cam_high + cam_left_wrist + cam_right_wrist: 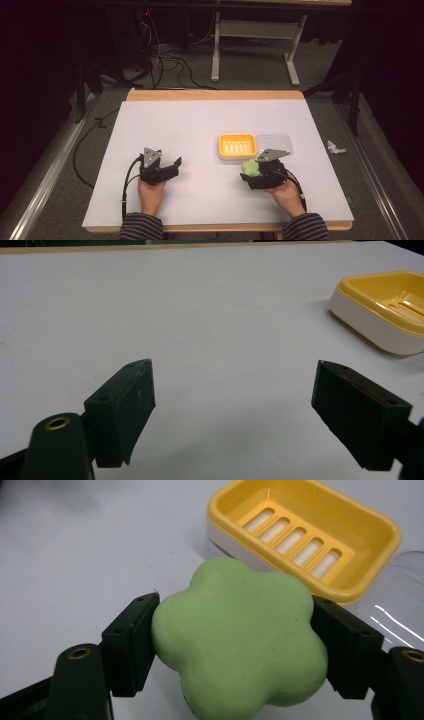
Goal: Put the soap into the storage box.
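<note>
R tool pinches green flower-shaped soap btwn both jaws, just in front of yellow soap dish on white worktop. L tool spread wide, holding nothing.

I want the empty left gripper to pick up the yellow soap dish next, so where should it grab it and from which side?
Judging by shape, grip the yellow soap dish across its two long rims, coming down from above. The slotted inside is open and empty, and the clear lid beside it blocks the right end. The left gripper is open.
</note>
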`<state>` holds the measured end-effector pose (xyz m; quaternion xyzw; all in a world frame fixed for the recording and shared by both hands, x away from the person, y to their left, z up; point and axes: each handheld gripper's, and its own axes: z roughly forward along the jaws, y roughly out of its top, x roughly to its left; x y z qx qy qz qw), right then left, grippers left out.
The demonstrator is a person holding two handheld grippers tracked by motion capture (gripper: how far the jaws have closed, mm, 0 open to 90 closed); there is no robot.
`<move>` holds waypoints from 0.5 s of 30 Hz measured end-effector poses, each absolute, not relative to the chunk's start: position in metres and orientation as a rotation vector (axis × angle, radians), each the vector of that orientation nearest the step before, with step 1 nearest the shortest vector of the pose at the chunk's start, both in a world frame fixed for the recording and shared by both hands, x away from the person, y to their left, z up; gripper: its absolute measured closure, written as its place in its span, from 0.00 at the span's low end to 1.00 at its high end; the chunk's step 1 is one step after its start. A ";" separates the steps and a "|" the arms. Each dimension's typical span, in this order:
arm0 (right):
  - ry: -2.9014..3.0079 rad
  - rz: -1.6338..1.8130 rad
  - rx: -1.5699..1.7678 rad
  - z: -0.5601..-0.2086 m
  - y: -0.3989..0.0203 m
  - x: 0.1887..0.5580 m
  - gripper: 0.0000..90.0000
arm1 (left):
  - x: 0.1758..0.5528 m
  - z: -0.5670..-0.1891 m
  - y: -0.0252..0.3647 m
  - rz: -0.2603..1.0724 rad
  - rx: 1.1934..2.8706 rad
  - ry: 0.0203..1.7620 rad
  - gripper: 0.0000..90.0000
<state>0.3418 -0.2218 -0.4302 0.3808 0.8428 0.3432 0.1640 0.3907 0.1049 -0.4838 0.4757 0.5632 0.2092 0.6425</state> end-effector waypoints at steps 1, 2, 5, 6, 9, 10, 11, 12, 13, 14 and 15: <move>2.403 0.994 1.089 -0.428 -0.222 0.343 0.30 | 0.391 -0.484 0.105 0.477 1.084 1.283 0.20; 2.403 1.009 1.095 -0.427 -0.223 0.343 0.30 | 0.391 -0.484 0.105 0.476 1.086 1.282 0.20; 2.405 1.050 1.105 -0.423 -0.223 0.342 0.30 | 0.391 -0.484 0.105 0.476 1.086 1.283 0.20; 2.405 1.060 1.096 -0.421 -0.223 0.343 0.30 | 0.391 -0.484 0.105 0.476 1.086 1.283 0.20; 2.415 1.072 1.094 -0.416 -0.222 0.343 0.30 | 0.391 -0.484 0.105 0.473 1.085 1.283 0.20; 2.413 1.077 1.090 -0.415 -0.221 0.344 0.30 | 0.391 -0.484 0.105 0.475 1.085 1.282 0.20; 2.413 1.077 1.090 -0.415 -0.221 0.344 0.30 | 0.391 -0.484 0.105 0.475 1.085 1.282 0.20; 2.408 1.084 1.092 -0.414 -0.221 0.345 0.30 | 0.391 -0.484 0.105 0.474 1.085 1.282 0.20; 2.411 1.076 1.098 -0.413 -0.221 0.347 0.30 | 0.391 -0.484 0.105 0.473 1.084 1.282 0.20; 2.408 1.077 1.096 -0.413 -0.221 0.348 0.30 | 0.391 -0.484 0.105 0.473 1.084 1.282 0.20; 2.408 1.077 1.096 -0.413 -0.221 0.348 0.30 | 0.391 -0.484 0.105 0.474 1.084 1.282 0.20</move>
